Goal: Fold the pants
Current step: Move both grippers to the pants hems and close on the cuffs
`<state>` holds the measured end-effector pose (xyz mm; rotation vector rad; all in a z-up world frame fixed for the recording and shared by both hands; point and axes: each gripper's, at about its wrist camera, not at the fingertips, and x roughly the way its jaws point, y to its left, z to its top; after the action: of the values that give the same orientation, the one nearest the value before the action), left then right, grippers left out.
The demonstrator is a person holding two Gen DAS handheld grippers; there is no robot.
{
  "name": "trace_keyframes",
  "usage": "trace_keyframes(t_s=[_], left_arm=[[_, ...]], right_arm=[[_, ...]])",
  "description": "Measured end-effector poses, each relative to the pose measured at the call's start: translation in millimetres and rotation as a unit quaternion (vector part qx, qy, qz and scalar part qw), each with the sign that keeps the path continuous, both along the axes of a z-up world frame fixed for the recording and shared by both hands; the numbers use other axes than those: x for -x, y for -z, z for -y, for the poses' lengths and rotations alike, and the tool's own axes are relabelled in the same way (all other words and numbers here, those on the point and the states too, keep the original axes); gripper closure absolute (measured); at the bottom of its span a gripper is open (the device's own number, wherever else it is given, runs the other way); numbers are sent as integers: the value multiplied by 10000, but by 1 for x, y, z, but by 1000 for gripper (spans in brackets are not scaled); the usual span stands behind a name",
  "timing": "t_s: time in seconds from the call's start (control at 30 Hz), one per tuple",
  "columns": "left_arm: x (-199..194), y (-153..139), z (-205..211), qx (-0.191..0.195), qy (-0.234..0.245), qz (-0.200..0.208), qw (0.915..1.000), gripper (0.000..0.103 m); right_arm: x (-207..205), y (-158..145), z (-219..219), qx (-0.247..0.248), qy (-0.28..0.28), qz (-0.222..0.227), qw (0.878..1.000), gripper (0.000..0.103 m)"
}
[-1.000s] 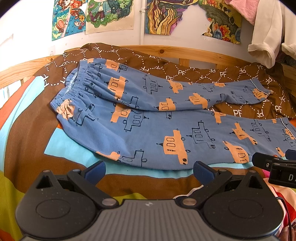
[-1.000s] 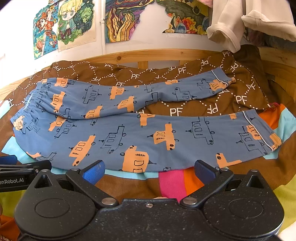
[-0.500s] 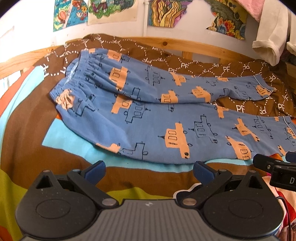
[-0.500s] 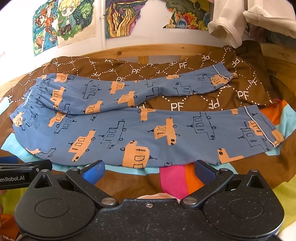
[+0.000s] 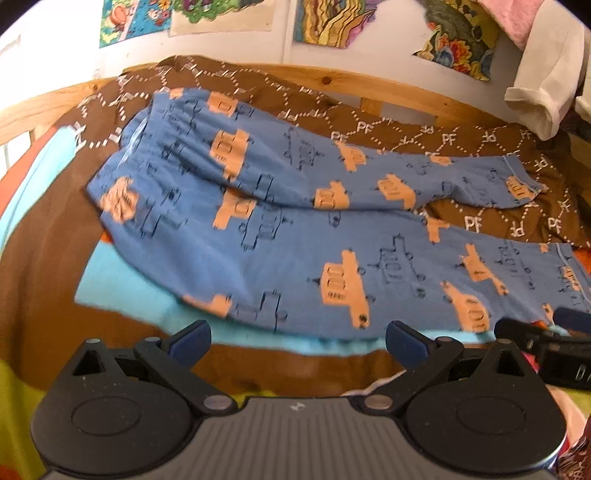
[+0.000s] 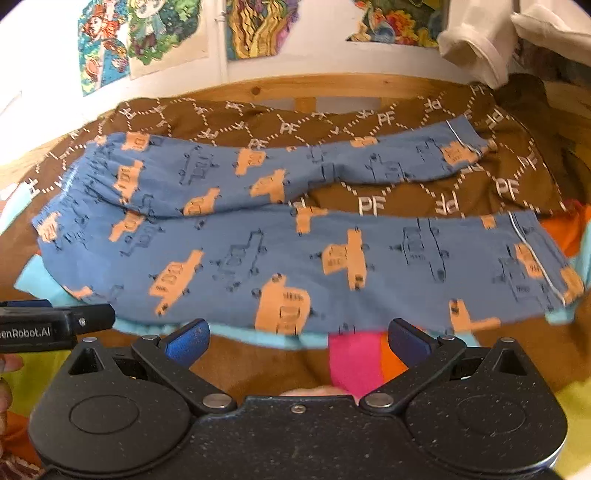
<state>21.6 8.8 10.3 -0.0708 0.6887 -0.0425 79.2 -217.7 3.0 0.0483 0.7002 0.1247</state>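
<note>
While both cameras are looking across the bed, the blue cotton pants printed with orange vehicles are lying flat on top of the bedding, waistband toward the left and both legs running out to the right. The far leg is angling away from the near one, so the two cuffs are ending up well apart, with a wedge of the brown quilt patterned with white "PF" letters showing between them. The near leg is resting partly on a multicoloured striped blanket, whose light blue band is peeking out along the lower hem of the pants.

The left gripper is hanging just in front of the near edge of the pants, its blue-tipped fingers spread wide and gripping nothing. The right gripper is sitting in a matching pose further toward the cuffs, its fingers likewise wide apart and touching no cloth. Each gripper is appearing at the edge of the other's view.

Behind the bed, a light wooden bed frame is running along a white wall carrying colourful drawn posters. A cream garment is hanging at the upper right.
</note>
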Motion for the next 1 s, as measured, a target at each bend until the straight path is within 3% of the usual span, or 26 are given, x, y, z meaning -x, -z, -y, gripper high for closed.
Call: trace_keyframes(t_s=[0.23, 0.33, 0.43, 0.63, 0.77, 0.93, 1.0], left_arm=[[-26, -44, -8, -444, 122, 451, 9979, 0], [-41, -66, -19, -488, 102, 643, 9967, 0], [-60, -84, -32, -473, 157, 739, 9960, 0], [-114, -115, -61, -385, 455, 606, 9964, 0], [-157, -129, -75, -630, 600, 506, 9949, 0], [-220, -127, -75, -1622, 1081, 225, 9806, 0], [-244, -122, -71, -1838, 1166, 146, 9759, 0]], right_arm=[[-48, -56, 23, -59, -379, 82, 9992, 1], [-70, -82, 34, -343, -651, 194, 9971, 1], [-97, -109, 34, -264, -1110, 242, 9932, 1], [-174, -150, 3, 361, -2292, -551, 9711, 1], [-231, -148, -19, 591, -2516, -1036, 9604, 1], [-281, -114, -35, 960, -3263, -620, 9383, 1], [-299, -97, -33, 1275, -3330, -457, 9331, 1]])
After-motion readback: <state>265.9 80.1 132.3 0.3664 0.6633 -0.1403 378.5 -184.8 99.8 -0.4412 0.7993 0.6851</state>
